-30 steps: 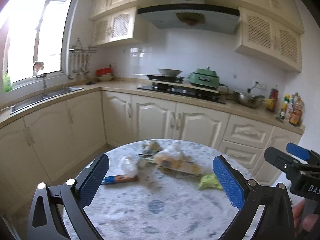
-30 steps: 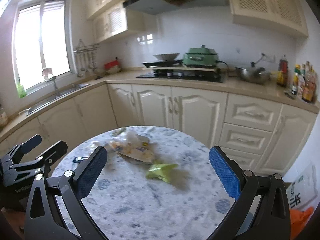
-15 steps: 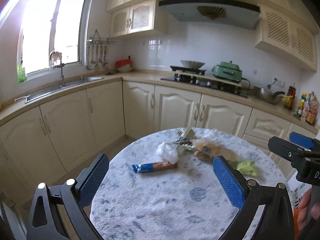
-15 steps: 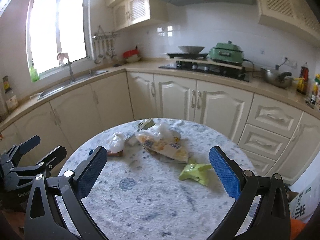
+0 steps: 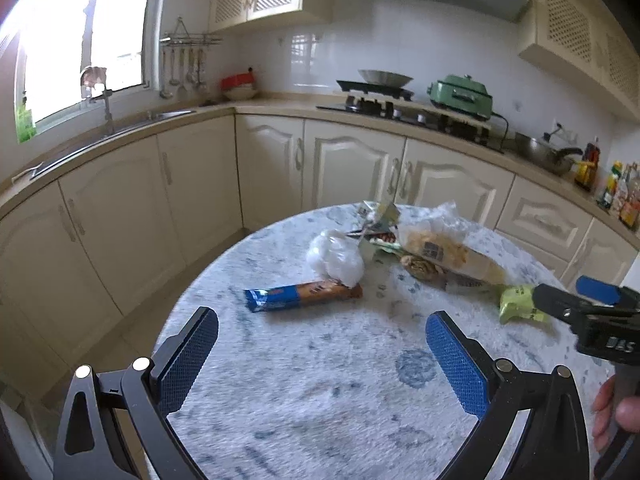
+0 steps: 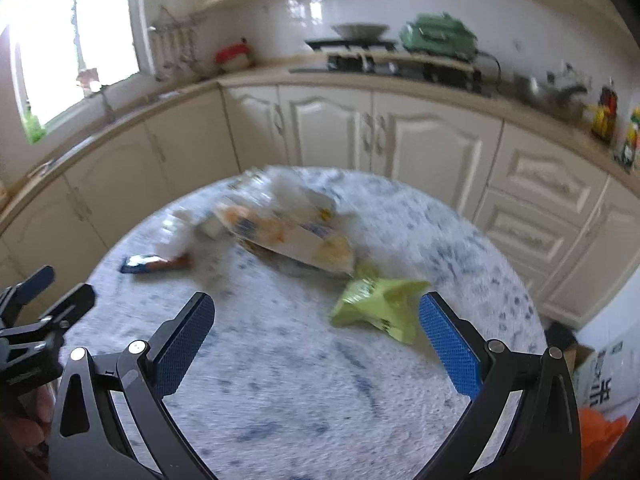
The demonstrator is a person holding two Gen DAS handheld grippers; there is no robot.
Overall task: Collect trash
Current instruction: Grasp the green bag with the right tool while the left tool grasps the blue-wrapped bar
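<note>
Trash lies on a round marbled table (image 5: 320, 380): a blue and brown snack wrapper (image 5: 300, 294), a crumpled white bag (image 5: 336, 258), a clear bag with orange print (image 5: 448, 252) and a green wrapper (image 5: 518, 304). My left gripper (image 5: 320, 360) stands open over the table's near side, short of the blue wrapper, holding nothing. My right gripper (image 6: 316, 340) is open too, with the green wrapper (image 6: 376, 306) just ahead of its right finger. The clear bag (image 6: 288, 236) and blue wrapper (image 6: 154, 264) lie farther back. Each gripper shows in the other's view: the right gripper (image 5: 592, 308) and the left gripper (image 6: 40, 304).
Cream kitchen cabinets (image 5: 352, 168) wrap around behind the table, with a sink (image 5: 116, 128), a stove (image 5: 384, 106) and a green cooker (image 5: 460, 96) on the counter. Bottles (image 5: 624, 196) stand at the right. An orange bag (image 6: 600, 436) and a carton (image 6: 604, 376) sit on the floor at the right.
Both grippers have moved closer to the table and tilted down; the trash now looks larger and nearer. The green wrapper now lies just ahead of my right gripper's right finger. Both stay open.
</note>
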